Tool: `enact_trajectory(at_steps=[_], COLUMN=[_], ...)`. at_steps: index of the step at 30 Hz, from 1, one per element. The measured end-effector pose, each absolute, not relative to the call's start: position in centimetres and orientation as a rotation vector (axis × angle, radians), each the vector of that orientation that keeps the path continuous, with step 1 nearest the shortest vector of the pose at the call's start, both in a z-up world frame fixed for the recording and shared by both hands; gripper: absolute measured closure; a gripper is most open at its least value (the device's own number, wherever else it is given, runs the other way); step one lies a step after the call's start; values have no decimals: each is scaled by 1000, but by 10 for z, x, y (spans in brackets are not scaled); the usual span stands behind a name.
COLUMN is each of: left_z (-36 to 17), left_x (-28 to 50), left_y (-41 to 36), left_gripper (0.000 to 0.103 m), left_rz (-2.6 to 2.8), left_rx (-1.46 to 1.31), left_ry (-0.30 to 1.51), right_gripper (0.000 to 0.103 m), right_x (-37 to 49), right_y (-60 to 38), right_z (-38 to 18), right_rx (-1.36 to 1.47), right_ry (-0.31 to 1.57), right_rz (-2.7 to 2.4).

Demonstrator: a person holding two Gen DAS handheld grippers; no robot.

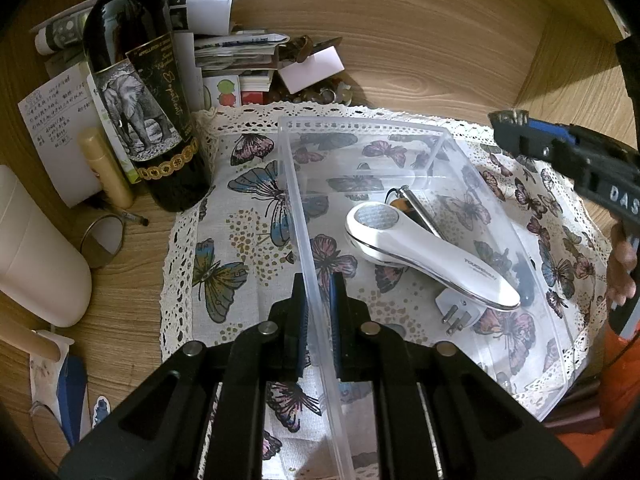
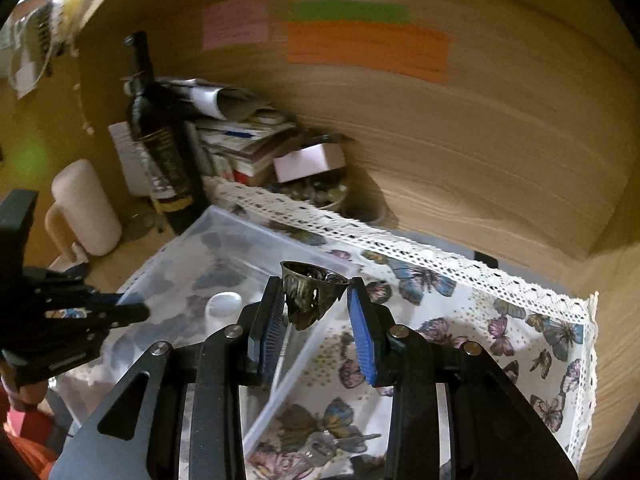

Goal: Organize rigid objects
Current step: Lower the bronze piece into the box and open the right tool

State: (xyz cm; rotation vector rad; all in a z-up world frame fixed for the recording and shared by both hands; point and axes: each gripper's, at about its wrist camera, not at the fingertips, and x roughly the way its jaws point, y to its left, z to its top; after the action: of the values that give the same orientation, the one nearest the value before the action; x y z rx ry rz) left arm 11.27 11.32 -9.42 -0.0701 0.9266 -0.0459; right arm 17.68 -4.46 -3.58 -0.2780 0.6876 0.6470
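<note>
A clear plastic bin (image 1: 436, 136) sits on a butterfly-print cloth (image 1: 240, 216). Inside it lie a white handheld device (image 1: 424, 256) with its plug (image 1: 456, 312) and a small metal clip-like item (image 1: 412, 200). My left gripper (image 1: 318, 304) is shut on the bin's near left wall. My right gripper (image 2: 316, 312) is shut on a small dark metal cup (image 2: 310, 294) and holds it above the bin's (image 2: 192, 264) right side. The right gripper also shows in the left wrist view (image 1: 516, 128), above the bin's far right corner.
A dark wine bottle (image 1: 140, 92), a cream tube (image 1: 106, 168), a white mug (image 1: 36, 252), a small round mirror (image 1: 102, 240) and stacked papers (image 1: 224, 52) crowd the back left. Keys (image 2: 324, 446) lie on the cloth near the bin. A wooden wall (image 2: 440, 140) stands behind.
</note>
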Motion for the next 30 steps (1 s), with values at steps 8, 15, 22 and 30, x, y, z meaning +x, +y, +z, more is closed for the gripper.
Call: enact_trajectory(at_steps=[8,15,22,30], left_z=[-94,-94,-94,-95], left_x=[113,114,114,113], left_y=[113,113,113,112], left_gripper=[94,94,94,94], left_rz=[-45,-45,-47,-48], left_rx=[-67,-68,-67,-72], left_ry=[927,927,926,924], right_gripper=[73,73,71,63], right_x=[174,181,180,171], right_y=[-32,-29,-33,-59], right_z=[-56,-69,-65,-43], right_rx=[-304,-306,-301,-251], right_ry=[734,794,792,723], right_rz=[668,692,687,630])
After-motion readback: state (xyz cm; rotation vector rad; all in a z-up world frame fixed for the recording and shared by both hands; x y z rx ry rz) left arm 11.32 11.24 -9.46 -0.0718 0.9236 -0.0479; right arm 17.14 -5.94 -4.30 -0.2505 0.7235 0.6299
